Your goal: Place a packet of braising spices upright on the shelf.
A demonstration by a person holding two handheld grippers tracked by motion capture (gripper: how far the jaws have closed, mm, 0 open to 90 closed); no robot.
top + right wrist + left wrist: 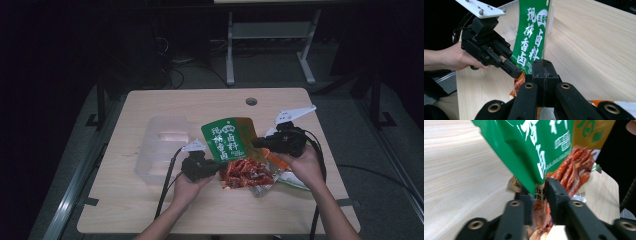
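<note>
Wooden table, pale, with a clear plastic container left of centre. Green snack pouch is held upright above the table's middle, between both grippers. Left gripper is clamped on the pouch's lower edge; right gripper is pinched shut on its side edge.

right gripper jaws closed on green packet edge; left gripper apparently pinching it too.
</note>
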